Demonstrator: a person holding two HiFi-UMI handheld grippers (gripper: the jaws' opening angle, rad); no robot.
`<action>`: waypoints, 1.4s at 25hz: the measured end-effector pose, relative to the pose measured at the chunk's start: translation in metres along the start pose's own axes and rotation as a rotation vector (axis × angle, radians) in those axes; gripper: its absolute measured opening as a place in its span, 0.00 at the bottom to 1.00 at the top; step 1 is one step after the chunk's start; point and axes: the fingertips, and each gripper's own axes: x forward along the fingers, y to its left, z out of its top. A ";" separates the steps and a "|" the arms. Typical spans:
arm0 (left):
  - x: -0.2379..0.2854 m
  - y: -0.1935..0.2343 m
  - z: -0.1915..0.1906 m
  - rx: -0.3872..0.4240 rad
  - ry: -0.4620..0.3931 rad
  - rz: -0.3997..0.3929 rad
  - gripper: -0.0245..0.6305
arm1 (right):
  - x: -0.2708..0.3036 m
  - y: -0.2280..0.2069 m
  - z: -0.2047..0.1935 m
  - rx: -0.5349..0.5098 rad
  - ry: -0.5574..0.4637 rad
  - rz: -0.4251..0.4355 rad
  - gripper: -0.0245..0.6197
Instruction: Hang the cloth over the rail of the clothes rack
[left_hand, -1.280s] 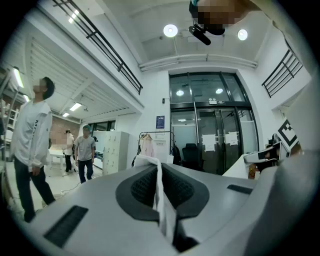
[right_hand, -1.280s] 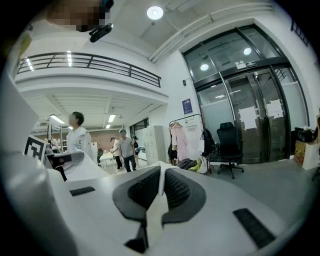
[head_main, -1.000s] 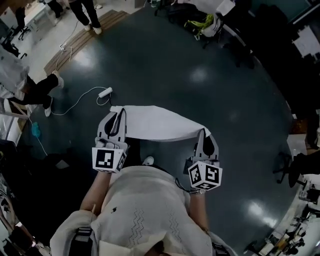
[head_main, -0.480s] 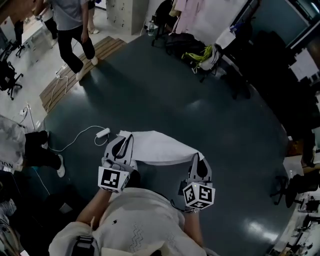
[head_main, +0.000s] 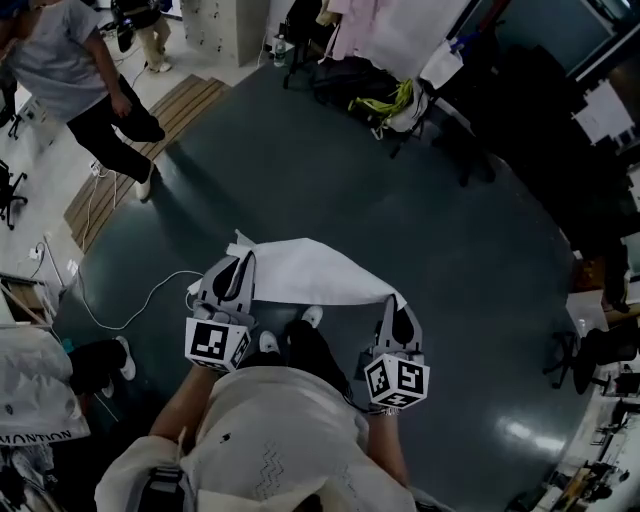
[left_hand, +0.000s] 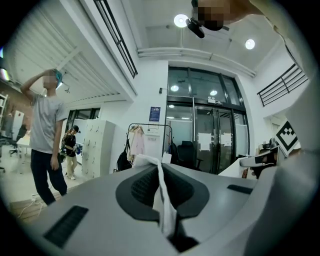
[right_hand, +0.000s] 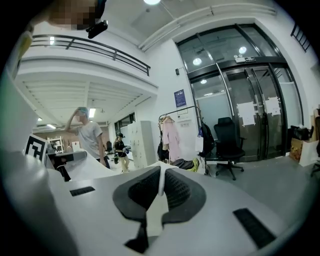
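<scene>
Head view: cloth (head_main: 305, 272) stretched between two grippers, hanging clear above dark floor (head_main: 300, 160). Left gripper (head_main: 238, 262) pinching cloth's left corner, jaws pressed tight on fabric. Right gripper (head_main: 395, 305) likewise clamped on right corner. Clothes rack (left_hand: 150, 124) well ahead across room, garments hanging on it. Step in hand, by judgement: carrying toward rack. Next: close in, raise cloth above rail, drape over, then let go.

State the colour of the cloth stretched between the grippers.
Plain white cloth, clearest in the head view.
</scene>
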 end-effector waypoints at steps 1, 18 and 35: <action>0.008 0.001 -0.004 0.001 0.012 -0.005 0.06 | 0.010 -0.002 0.001 -0.003 -0.001 0.001 0.07; 0.244 0.031 0.018 0.079 0.049 0.080 0.06 | 0.243 -0.092 0.052 0.034 0.043 0.106 0.07; 0.431 0.103 0.038 0.026 0.014 0.086 0.06 | 0.425 -0.129 0.119 0.019 0.035 0.076 0.07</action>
